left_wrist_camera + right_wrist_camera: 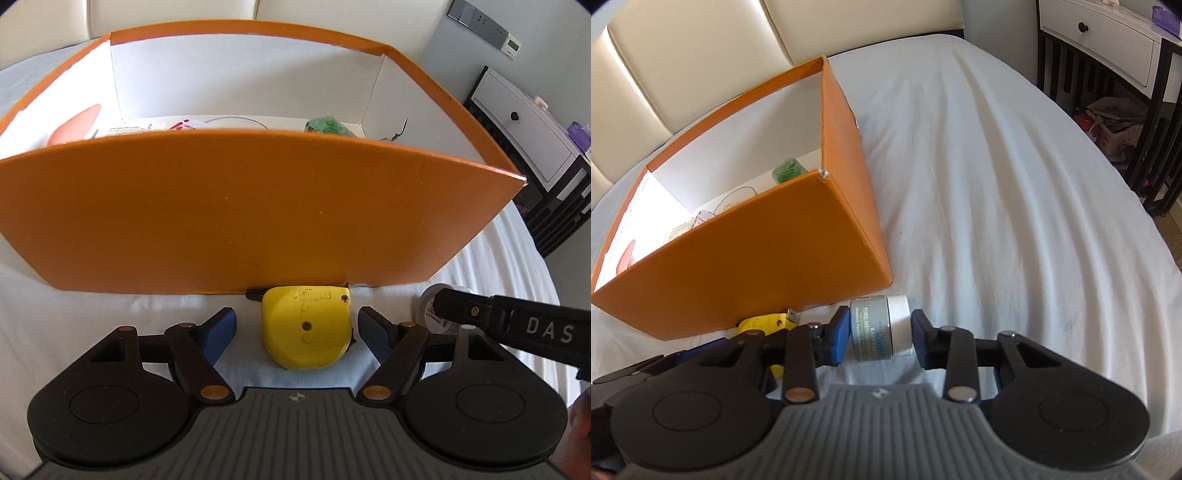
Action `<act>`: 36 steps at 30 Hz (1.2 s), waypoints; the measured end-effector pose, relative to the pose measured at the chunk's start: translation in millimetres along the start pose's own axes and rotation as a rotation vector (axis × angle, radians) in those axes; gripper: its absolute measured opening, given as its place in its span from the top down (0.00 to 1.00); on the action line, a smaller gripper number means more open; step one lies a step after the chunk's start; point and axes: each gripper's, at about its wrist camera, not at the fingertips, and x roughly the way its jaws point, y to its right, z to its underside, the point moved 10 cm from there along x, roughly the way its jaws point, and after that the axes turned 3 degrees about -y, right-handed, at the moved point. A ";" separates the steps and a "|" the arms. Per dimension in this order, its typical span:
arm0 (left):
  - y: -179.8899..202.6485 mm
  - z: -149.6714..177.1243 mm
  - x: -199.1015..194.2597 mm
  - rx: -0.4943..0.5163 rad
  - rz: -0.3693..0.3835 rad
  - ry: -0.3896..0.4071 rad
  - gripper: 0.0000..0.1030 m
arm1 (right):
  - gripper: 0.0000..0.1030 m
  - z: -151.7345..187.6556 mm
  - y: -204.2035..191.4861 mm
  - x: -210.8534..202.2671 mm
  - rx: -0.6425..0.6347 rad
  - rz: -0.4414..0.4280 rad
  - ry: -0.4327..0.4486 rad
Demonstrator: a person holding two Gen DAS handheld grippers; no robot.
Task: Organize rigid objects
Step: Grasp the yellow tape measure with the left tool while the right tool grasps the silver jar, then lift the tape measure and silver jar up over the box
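Note:
A yellow tape measure lies on the white sheet against the front wall of the orange box. My left gripper straddles it, open, with a gap between each blue pad and the casing. To its right lies a small grey jar with a white lid on its side near the box corner. My right gripper is shut on it, one pad on the base and one on the lid. The left wrist view catches that jar behind a black finger of the right gripper. The tape measure also peeks out at the box's foot.
Inside the box lie a green object, an orange-red item, a thin cable and small packets. A padded headboard stands behind the box. A white drawer unit on a dark frame stands at the right, past the wrinkled sheet.

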 end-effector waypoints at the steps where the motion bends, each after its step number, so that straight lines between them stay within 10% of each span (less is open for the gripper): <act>1: -0.8 -0.7 1.2 0.000 0.001 0.006 0.14 | 0.66 0.4 -0.9 1.0 -0.004 0.002 -0.002; 36: -10.0 12.2 -54.5 -0.004 0.057 0.104 0.40 | 0.66 1.2 -3.4 -17.9 -0.020 -0.015 0.073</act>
